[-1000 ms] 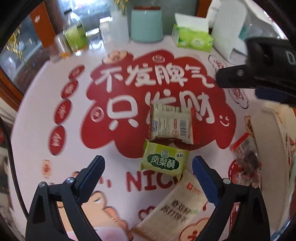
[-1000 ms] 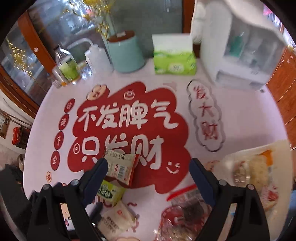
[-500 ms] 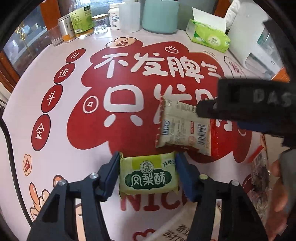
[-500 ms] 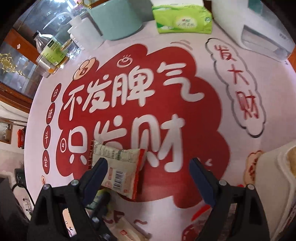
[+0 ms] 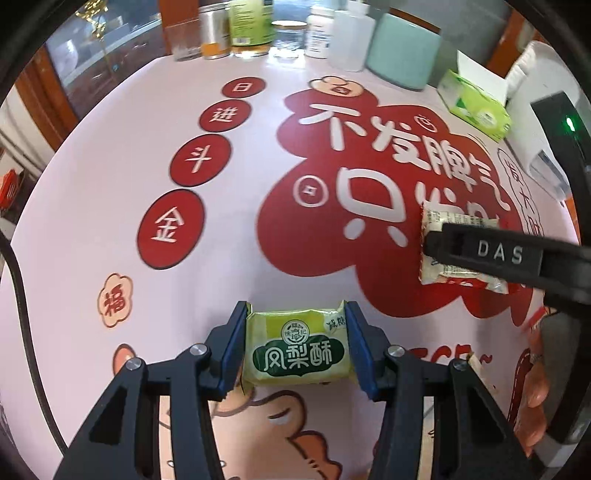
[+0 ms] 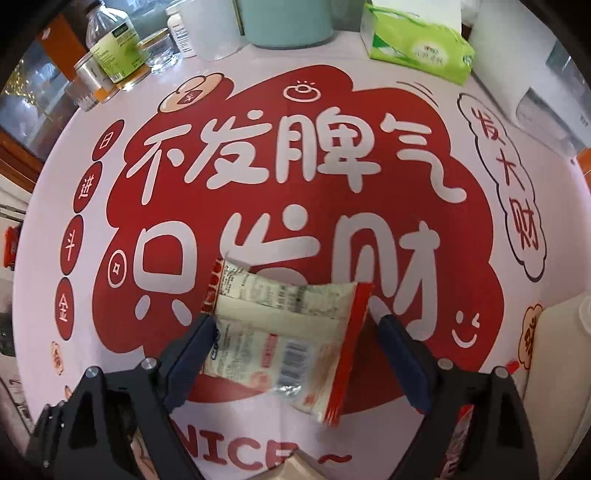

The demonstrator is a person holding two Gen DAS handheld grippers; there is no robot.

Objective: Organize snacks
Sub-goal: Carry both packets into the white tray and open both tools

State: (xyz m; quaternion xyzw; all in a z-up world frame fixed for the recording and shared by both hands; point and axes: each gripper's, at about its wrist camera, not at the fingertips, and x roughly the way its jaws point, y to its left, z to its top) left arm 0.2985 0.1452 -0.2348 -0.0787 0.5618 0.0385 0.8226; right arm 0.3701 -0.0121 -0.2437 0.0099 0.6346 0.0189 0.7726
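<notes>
My left gripper (image 5: pixel 297 347) is shut on a green pineapple-cake packet (image 5: pixel 297 350), held by both its short ends above the mat. My right gripper (image 6: pixel 295 354) stands around a white and red snack packet (image 6: pixel 280 332); its left finger touches the packet, its right finger stands just off the red edge. In the left wrist view the right gripper's black finger (image 5: pixel 491 254) lies across that packet (image 5: pixel 439 221).
A red and white printed mat (image 6: pixel 295 166) covers the table. Bottles and jars (image 5: pixel 251 26), a teal canister (image 5: pixel 399 51) and a green tissue box (image 6: pixel 417 44) stand along the back. A white tray (image 6: pixel 554 350) is at the right. Another packet (image 6: pixel 458 435) lies near it.
My left gripper has closed on the green packet and lifted it toward the left. My right gripper has come down around the white and red packet and narrowed.
</notes>
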